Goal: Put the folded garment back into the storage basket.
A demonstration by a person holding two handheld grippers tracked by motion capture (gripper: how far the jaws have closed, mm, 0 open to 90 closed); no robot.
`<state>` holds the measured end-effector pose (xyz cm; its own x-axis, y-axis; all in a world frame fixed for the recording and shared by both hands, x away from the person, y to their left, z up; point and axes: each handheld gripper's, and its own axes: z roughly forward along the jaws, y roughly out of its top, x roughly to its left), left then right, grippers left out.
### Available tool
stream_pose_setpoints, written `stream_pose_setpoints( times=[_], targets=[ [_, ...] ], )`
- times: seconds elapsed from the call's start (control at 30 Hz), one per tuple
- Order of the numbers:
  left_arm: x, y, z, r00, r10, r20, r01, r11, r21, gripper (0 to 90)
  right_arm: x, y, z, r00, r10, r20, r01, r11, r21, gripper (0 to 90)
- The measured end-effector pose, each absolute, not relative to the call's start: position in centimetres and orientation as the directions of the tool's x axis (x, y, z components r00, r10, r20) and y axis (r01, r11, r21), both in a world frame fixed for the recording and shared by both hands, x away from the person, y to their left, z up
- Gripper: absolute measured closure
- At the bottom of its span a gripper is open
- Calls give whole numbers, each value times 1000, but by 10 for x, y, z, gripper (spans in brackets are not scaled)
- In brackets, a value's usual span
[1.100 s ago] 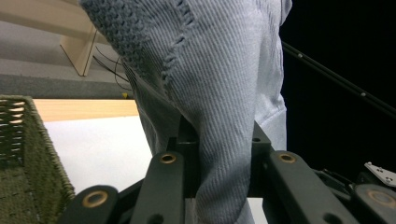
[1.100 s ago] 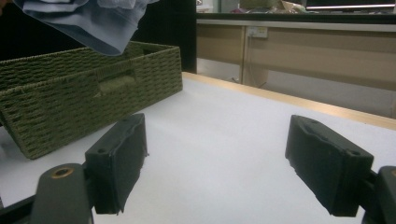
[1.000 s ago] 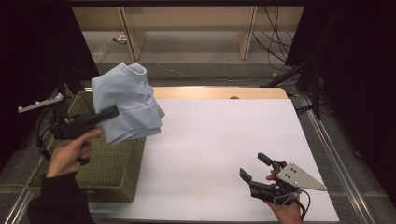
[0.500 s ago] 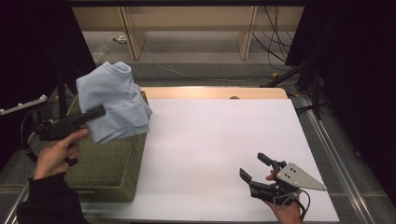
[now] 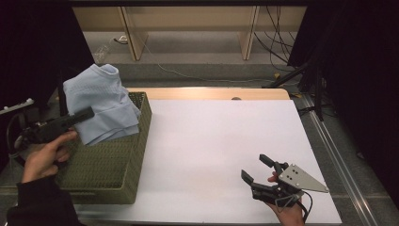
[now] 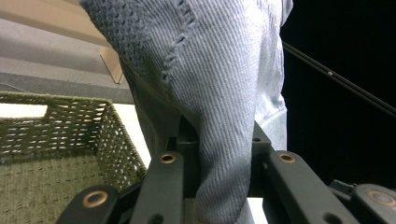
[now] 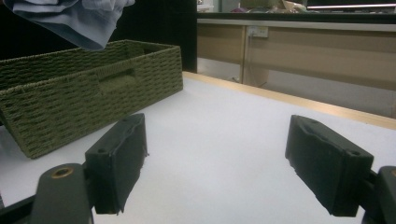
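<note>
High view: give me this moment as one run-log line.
left tool: shut on pale blue ribbed cloth, held above woven olive-green basket | right tool: open, holds nothing, low over white table

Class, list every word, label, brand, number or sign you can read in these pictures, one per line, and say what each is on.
None: no readable text in any view.
The blue garment, green basket and white table carry no print.
The grey plate on the right gripper has holes but no marking.
Items on the far shelf in the right gripper view are too blurred to read.
</note>
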<state>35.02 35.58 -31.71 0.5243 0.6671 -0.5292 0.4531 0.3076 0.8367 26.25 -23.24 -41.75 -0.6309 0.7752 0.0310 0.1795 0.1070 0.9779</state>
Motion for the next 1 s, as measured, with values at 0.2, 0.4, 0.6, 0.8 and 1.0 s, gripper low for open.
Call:
stream_pose_setpoints(
  times=[0.2, 0.4, 0.6, 0.8, 1.0],
  targets=[
    [352, 363, -322, 513, 667, -541, 470, 309, 827, 743, 262, -232, -417, -631, 775, 30, 180, 109, 978, 215],
    [353, 369, -327, 490, 686, -537, 482, 300, 823, 743, 262, -232, -417, -631, 775, 32, 180, 106, 978, 215],
    [356, 375, -334, 472, 700, -536, 503, 286, 816, 743, 262, -232, -417, -631, 775, 32, 181, 107, 978, 215],
    [360, 379, -342, 453, 701, -551, 533, 282, 798, 742, 262, -232, -417, -631, 775, 33, 183, 107, 977, 215],
    [365, 379, -352, 421, 730, -539, 569, 250, 783, 743, 263, -232, -417, -632, 774, 32, 182, 108, 977, 215]
  ],
)
